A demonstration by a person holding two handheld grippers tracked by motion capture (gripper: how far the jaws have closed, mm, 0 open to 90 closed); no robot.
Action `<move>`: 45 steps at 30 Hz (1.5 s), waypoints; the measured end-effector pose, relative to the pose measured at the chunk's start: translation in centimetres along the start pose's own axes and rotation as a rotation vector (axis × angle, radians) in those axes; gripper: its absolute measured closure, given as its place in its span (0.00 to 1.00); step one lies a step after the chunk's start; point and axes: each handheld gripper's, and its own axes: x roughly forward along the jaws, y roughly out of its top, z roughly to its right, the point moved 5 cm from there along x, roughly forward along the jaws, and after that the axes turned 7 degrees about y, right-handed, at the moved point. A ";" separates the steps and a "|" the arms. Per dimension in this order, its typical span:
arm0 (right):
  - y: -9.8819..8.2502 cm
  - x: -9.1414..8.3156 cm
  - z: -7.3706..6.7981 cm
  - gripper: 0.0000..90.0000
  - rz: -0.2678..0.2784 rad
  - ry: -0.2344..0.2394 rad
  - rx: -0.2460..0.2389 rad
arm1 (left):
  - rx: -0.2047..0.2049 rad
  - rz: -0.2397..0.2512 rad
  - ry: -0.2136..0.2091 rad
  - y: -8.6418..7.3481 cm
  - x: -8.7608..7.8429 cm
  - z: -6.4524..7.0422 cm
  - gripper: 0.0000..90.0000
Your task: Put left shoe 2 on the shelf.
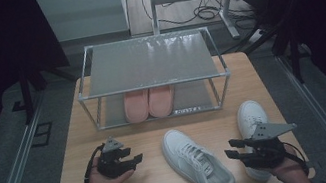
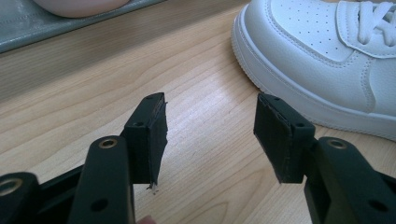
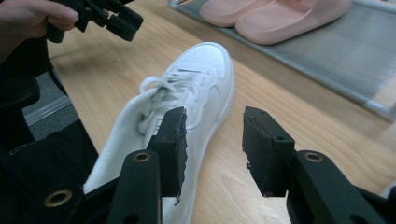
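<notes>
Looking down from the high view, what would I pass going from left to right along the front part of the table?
left gripper → white sneaker lying mid-table → right gripper → second white sneaker at the right edge, partly under that gripper's hand.

hidden: second white sneaker [image 1: 251, 119], heel under right gripper [image 1: 235, 150] | cut off: pink slippers [image 1: 148, 103], heels under shelf beyond the gripper

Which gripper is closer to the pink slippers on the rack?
Left. The left gripper sits just in front of the rack, below the pink slippers. The right gripper is farther off, beyond the middle sneaker.
</notes>
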 end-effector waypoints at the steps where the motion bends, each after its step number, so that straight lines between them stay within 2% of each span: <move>1: -0.1 0.5 -0.5 0.65 -0.015 0.011 -0.003 | 0.001 -0.003 -0.001 0.0 0.1 0.1 0.49; 9: 0.0 2.3 -1.5 0.61 -0.047 0.020 -0.012 | 0.004 -0.009 -0.008 -0.1 0.4 0.2 0.49; 10: -0.1 3.2 -1.7 0.60 -0.069 0.023 -0.010 | 0.002 -0.008 -0.007 -0.1 0.4 0.2 0.49; 12: -0.1 3.6 -1.8 0.60 -0.078 0.021 -0.011 | 0.001 -0.007 -0.007 -0.1 0.4 0.2 0.49; 13: -0.1 4.5 -1.9 0.59 -0.100 0.017 -0.009 | -0.001 -0.003 -0.005 -0.1 0.3 0.2 0.49; 17: 0.0 5.3 -1.8 0.58 -0.115 0.003 -0.004 | -0.004 0.014 -0.002 0.1 0.1 0.2 0.49; 19: 0.1 5.8 -1.4 0.58 -0.128 -0.026 0.009 | -0.005 0.023 0.001 0.1 -0.1 0.2 0.49; 28: -0.8 7.6 -0.7 0.61 -0.186 -0.049 0.036 | -0.006 0.014 0.003 0.1 0.1 0.1 0.49; 31: -1.2 8.2 -0.4 0.65 -0.200 -0.056 0.053 | -0.007 0.011 0.003 0.0 0.1 0.1 0.49; 35: -1.6 8.7 -0.2 0.76 -0.204 -0.058 0.071 | -0.010 0.013 0.003 0.0 0.1 0.1 0.49; 39: -1.6 8.7 -0.3 0.84 -0.199 -0.076 0.068 | -0.011 0.014 0.005 0.0 0.1 0.1 0.49; 45: -1.6 8.6 -0.2 0.87 -0.179 -0.082 0.079 | -0.015 0.023 0.008 0.1 -0.1 0.0 0.49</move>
